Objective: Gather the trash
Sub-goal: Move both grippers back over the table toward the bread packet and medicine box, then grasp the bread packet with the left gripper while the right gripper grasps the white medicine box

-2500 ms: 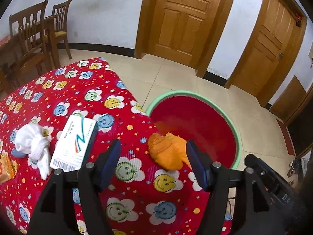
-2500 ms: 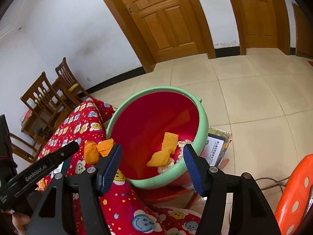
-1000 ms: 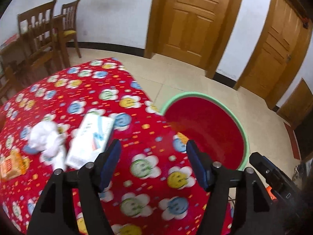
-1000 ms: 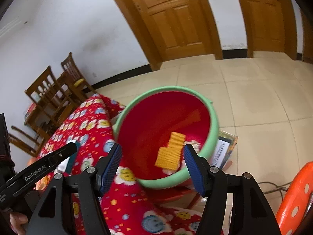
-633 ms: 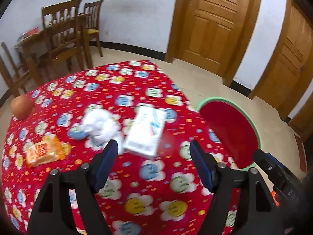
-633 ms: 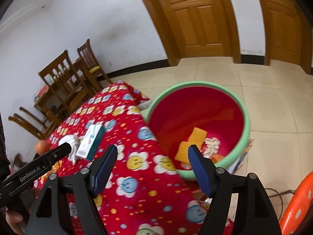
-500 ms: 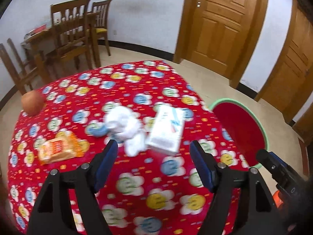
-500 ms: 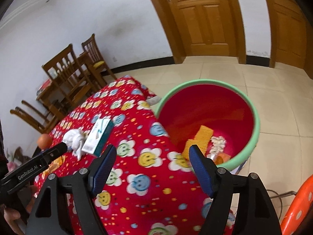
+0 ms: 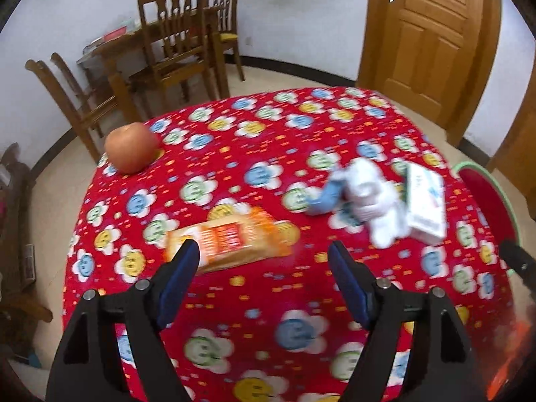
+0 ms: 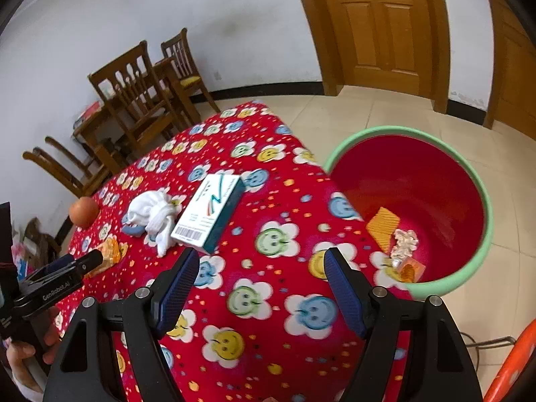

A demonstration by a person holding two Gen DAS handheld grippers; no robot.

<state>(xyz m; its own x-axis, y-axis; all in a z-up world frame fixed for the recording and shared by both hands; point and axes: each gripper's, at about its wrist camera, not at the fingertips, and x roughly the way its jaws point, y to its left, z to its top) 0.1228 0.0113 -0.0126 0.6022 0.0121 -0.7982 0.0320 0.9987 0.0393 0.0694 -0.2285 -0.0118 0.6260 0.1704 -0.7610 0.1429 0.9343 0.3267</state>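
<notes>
My left gripper (image 9: 263,268) hangs over the red smiley tablecloth (image 9: 268,127), jaws opening with nothing between them. Just beyond its tips lies an orange snack wrapper (image 9: 231,238). Right of it are a crumpled white tissue (image 9: 372,201) on a blue scrap (image 9: 326,197) and a white box (image 9: 425,204). My right gripper (image 10: 259,276) is open and empty, near the box (image 10: 209,214) and tissue (image 10: 152,214). The red bin with a green rim (image 10: 482,184) stands past the table's right edge and holds orange pieces (image 10: 382,224) and crumpled paper (image 10: 405,241).
An apple (image 9: 130,147) sits at the table's far left edge. Wooden chairs (image 9: 181,43) and a small table stand against the wall behind, beside wooden doors (image 9: 432,33). An orange plastic stool (image 10: 516,361) is at the lower right. A hand (image 10: 20,358) holds the left gripper.
Both views swung left from the bin across the table. The orange cloth at the table's edge is gone and orange pieces lie in the bin. Wrapper and apple came into view. Both jaws spread wider.
</notes>
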